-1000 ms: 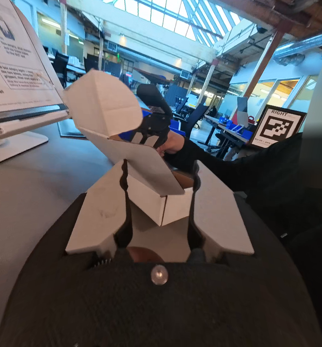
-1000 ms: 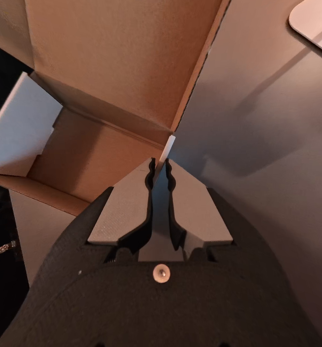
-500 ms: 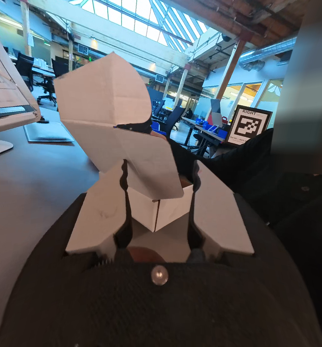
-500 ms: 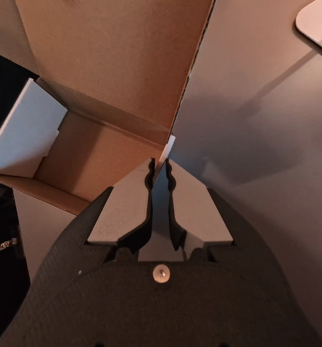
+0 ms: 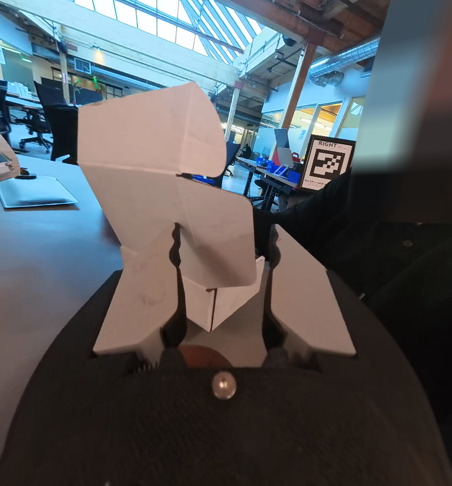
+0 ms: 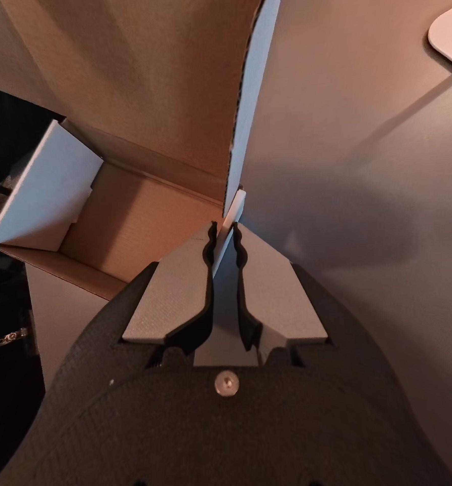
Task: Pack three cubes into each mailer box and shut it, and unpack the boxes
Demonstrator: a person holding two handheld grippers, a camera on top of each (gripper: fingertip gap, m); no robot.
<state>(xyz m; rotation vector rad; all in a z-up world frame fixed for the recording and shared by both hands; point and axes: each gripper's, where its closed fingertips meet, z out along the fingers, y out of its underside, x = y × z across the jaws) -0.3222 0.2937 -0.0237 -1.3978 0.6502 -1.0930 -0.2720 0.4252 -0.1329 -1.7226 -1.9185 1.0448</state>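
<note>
- Mailer box (image 6: 130,218): white outside, brown inside, standing open on the grey counter (image 6: 351,184). No cubes visible in the part of its interior that shows.
- Lid (image 5: 151,147): raised above the box and tilted; in the left wrist view its white outer face and a folded side flap (image 5: 214,236) hang over the box's near corner (image 5: 211,305).
- Right gripper (image 6: 224,228): fingers nearly closed, pinching the thin white side wall of the box at the corner just below the lid's hinge.
- Left gripper (image 5: 223,231): fingers spread wide apart, holding nothing; the box's near corner and the flap lie between them. Whether the left finger (image 5: 140,294) touches the box cannot be told.
- A dark sleeve (image 5: 325,210) reaches in toward the box from behind it.
- Beyond the box, on the counter: a flat grey stand base (image 5: 35,192). A framed sign with a black-and-white marker (image 5: 327,165) stands behind the sleeve.
</note>
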